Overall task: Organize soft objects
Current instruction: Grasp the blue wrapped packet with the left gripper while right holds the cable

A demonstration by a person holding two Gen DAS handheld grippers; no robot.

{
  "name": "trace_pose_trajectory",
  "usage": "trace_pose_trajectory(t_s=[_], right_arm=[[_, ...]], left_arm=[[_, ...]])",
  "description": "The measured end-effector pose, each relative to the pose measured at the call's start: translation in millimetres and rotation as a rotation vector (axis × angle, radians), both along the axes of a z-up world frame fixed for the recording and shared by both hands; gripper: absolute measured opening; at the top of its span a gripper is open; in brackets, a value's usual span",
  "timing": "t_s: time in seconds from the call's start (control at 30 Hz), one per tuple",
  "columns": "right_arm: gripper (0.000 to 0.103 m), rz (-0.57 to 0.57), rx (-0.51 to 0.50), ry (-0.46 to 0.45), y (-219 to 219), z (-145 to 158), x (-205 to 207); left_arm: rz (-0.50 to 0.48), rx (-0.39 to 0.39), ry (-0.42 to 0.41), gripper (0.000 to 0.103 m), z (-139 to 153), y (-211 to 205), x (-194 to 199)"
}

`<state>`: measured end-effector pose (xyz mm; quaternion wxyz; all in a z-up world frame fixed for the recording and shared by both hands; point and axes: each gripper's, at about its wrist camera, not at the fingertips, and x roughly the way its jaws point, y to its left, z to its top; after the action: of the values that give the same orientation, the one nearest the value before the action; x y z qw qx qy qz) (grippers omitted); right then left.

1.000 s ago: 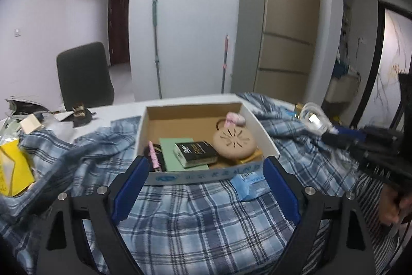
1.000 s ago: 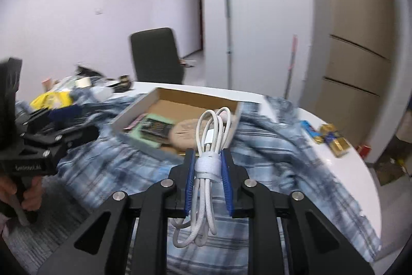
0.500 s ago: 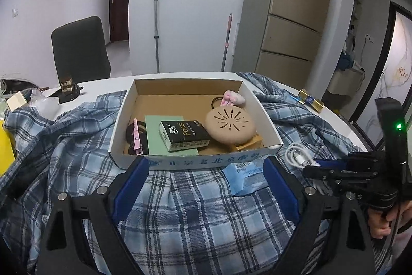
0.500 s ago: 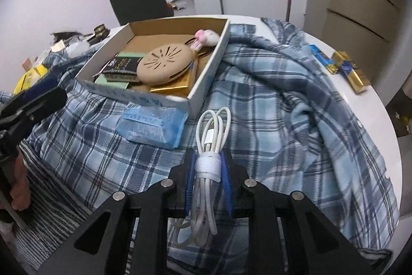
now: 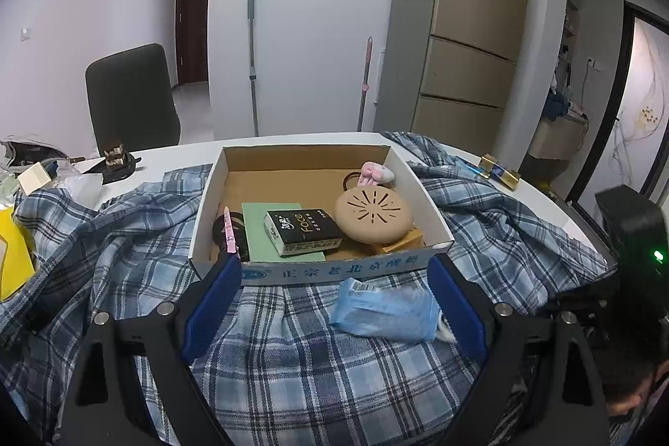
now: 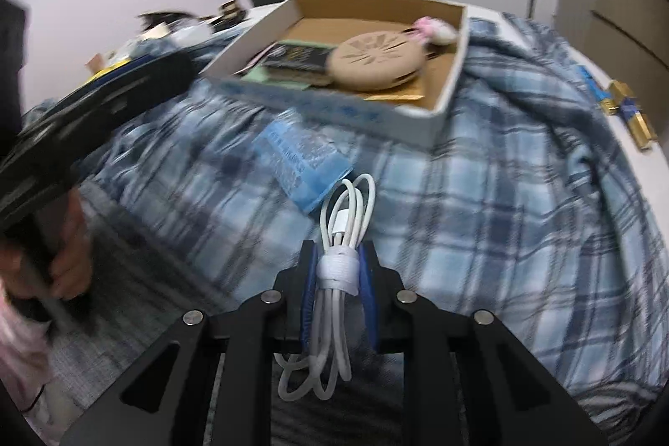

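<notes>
Item: coiled white cable (image 6: 340, 233), bound at its middle by a white strap. Held by my right fingers (image 6: 339, 295), pinched on the strap; long axis runs 12 to 6 along the fingers, loops sticking out at 12.

Item: blue packet (image 5: 386, 310), lying on the plaid shirt (image 5: 292, 375) just before the box's near wall. From my left fingers (image 5: 336, 314) it sits between the tips, toward 1 o'clock; long axis runs 9 to 3, across the gap. Left fingers spread wide, holding nothing. From my right fingers it lies at 11, touching or just beside the cable loops; I cannot tell which.

Item: cardboard box (image 5: 334, 272), at 12 from the left fingers, at 11–12 from the right. Holds a tan round case (image 5: 372, 216) and a black tissue pack (image 5: 303, 233).

Judgement: the left hand is nearer the packet; the cable's drop lies ahead at 12.
</notes>
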<state>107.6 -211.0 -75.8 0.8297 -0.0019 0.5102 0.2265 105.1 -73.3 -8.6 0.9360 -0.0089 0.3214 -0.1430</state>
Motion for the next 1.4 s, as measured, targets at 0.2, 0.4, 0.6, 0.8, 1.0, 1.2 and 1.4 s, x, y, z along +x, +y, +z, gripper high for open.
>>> trace_pose_trajectory(t_s=[0.2,0.4,0.6,0.8,1.0,1.2,1.4], right_arm=[[0.019,-0.037,-0.017,-0.04,-14,5,-13],[0.019,-0.16,-0.027,-0.087,-57,12,-7],[0.019,-0.193,-0.001,-0.101,-74,11,-7],[0.019,-0.173,0.012,-0.105,-69,6,-10],[0.019,-0.168,0.019,-0.119,-69,8,-11],[0.019,-0.17,0.013,-0.125,-69,8,-11],[0.019,-0.16,0.001,-0.14,-67,9,-12]], left_arm=[[-0.142,-0.006,0.064,0.093,-9,-9,16],[-0.397,0.162,0.12,0.092,-26,-42,22],[-0.451,0.312,0.21,0.092,-49,-69,24],[-0.448,0.329,0.289,0.092,-66,-73,35],[-0.459,0.341,0.314,0.092,-72,-80,38],[-0.437,0.3,0.331,0.085,-75,-73,43],[-0.401,0.28,0.252,0.073,-62,-66,37]])
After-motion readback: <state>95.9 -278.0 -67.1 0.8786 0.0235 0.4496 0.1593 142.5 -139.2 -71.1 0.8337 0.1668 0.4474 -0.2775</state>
